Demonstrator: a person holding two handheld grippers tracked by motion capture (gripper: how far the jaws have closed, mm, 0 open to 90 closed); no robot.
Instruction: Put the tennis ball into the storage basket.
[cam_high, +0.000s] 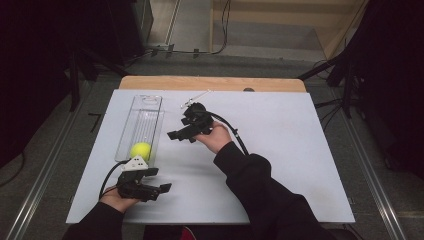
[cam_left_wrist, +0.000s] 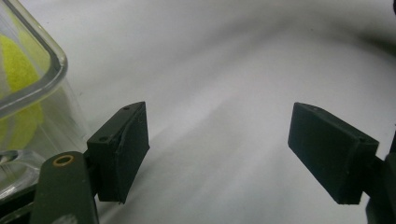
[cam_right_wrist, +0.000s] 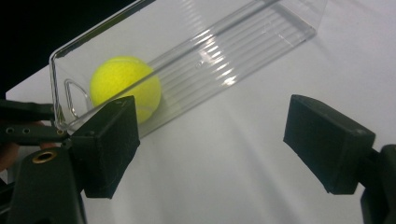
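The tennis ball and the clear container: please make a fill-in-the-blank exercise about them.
1. The yellow tennis ball lies inside the clear ____.
2. The ball rests at the container's end nearest the ____ gripper.
3. The fingers of the right gripper stand ____, holding nothing.
4. The container lies on a ____ board.

Missing words: container; left; open; white

A white table (cam_high: 280, 165) bears a clear long tray (cam_high: 129, 131) at its left.

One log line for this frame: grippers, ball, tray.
left gripper: open, empty, near tray end | right gripper: open, empty, beside tray | ball: in clear tray, near end | tray: on table
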